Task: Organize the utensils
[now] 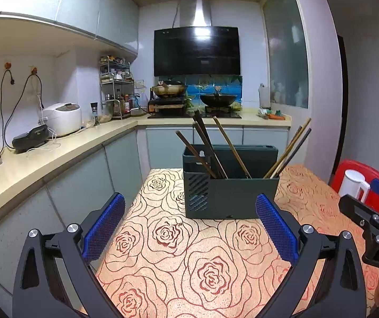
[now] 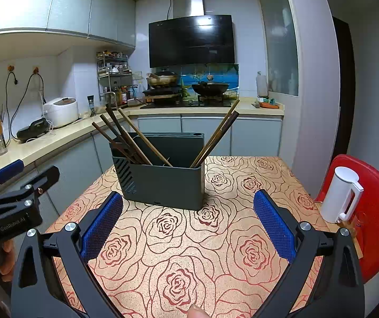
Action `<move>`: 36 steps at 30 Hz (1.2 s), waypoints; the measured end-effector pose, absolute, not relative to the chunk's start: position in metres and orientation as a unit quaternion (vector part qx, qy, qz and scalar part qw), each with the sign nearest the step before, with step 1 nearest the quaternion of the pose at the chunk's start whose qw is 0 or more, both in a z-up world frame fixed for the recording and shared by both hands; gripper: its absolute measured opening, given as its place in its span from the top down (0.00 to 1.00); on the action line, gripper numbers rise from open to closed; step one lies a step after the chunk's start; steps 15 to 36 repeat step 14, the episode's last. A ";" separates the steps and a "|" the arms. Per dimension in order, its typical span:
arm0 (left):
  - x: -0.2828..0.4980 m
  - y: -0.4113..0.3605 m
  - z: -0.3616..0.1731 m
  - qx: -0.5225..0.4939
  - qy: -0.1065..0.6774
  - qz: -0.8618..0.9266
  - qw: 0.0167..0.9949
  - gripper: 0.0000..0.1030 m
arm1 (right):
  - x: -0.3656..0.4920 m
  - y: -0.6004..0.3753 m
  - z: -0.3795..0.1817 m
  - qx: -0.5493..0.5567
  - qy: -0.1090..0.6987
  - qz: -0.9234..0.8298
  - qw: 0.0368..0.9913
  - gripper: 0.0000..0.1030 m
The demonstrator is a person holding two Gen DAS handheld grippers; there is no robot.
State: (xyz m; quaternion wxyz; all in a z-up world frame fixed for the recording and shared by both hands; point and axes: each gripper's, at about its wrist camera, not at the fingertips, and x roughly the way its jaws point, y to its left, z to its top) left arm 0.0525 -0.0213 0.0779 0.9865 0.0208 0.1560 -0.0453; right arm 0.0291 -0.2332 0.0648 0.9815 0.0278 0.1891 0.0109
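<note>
A dark grey utensil holder [image 1: 232, 196] [image 2: 163, 182] stands on the rose-patterned table [image 1: 179, 265] [image 2: 179, 251]. Several brown chopsticks lean left in its left part [image 1: 205, 148] [image 2: 126, 137], and a few lean right at its right end [image 1: 287, 151] [image 2: 216, 137]. My left gripper [image 1: 189, 206] is open and empty, a little in front of the holder. My right gripper [image 2: 188, 204] is open and empty, in front of the holder. The right gripper shows at the right edge of the left wrist view [image 1: 375, 212]. The left gripper shows at the left edge of the right wrist view [image 2: 12, 193].
A white kettle [image 2: 340, 193] [image 1: 353, 185] stands on a red chair [image 2: 375, 212] right of the table. A kitchen counter [image 1: 43, 159] with a rice cooker [image 1: 62, 118] runs along the left. A stove with woks [image 1: 197, 100] is at the back.
</note>
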 end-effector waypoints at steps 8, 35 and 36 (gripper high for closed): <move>0.054 -0.017 0.080 0.012 0.159 -0.034 0.987 0.07 | 0.029 -0.235 0.064 0.031 0.189 0.009 0.981 0.07; 0.060 -0.015 0.076 0.006 0.176 -0.035 0.984 0.07 | 0.029 -0.236 0.064 0.033 0.189 0.008 0.981 0.07; 0.060 -0.015 0.076 0.006 0.176 -0.035 0.984 0.07 | 0.029 -0.236 0.064 0.033 0.189 0.008 0.981 0.07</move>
